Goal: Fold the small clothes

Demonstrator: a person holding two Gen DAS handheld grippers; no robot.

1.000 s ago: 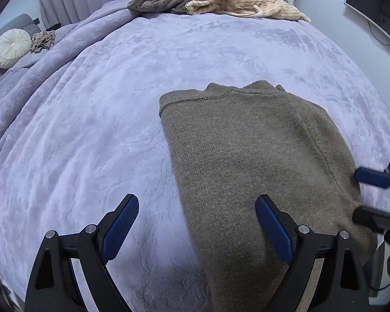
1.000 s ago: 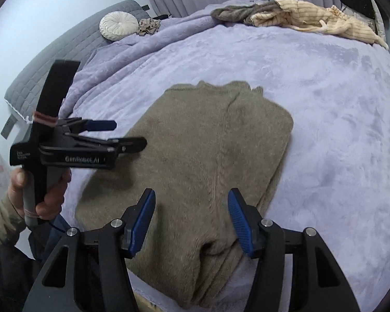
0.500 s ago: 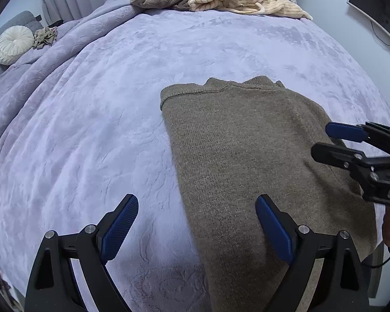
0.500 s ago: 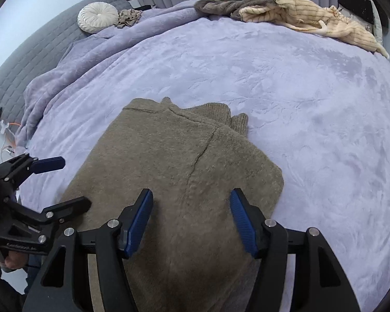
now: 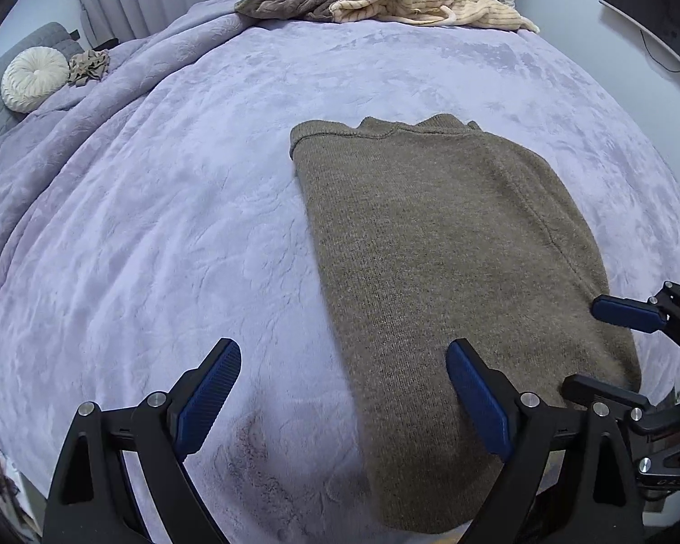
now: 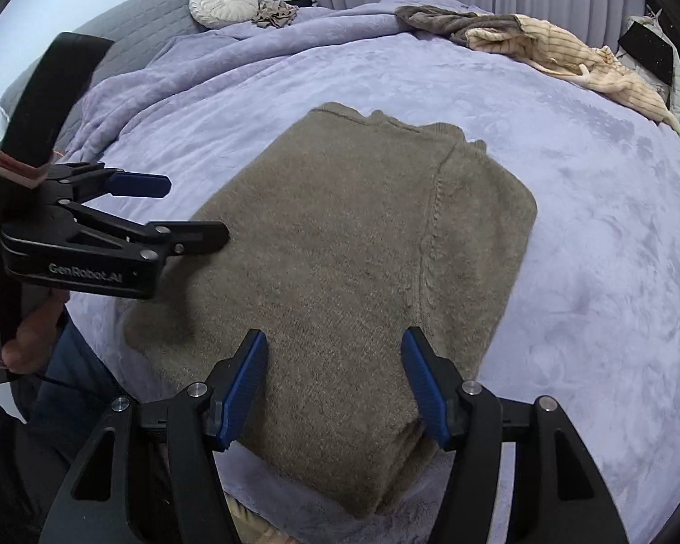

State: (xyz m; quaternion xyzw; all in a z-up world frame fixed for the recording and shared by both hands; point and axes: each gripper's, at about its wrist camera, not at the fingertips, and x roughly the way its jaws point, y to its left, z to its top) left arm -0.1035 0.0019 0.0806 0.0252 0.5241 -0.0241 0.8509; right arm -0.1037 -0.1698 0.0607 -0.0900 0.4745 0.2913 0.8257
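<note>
Olive-brown knit sweater (image 5: 453, 272), already folded into a long rectangle, lies flat on the lavender plush bedspread (image 5: 181, 235) with its collar toward the far side and its hem at the near edge of the bed. Your left gripper (image 5: 344, 394) hangs over the sweater's left border, jaws wide apart and holding nothing, one pad above bare bedspread and the other above the knit. Your right gripper (image 6: 335, 385) hovers over the hem end, jaws likewise apart and empty. The likely step in hand is the cross fold, hem toward collar. To do it well, bring each gripper down onto a near corner, pinch through every layer so the tucked sleeves stay put, then lift both corners level and together. A heap of unfolded clothes, brown and cream-striped (image 5: 385, 0), waits at the far edge, well apart from the sweater.
</note>
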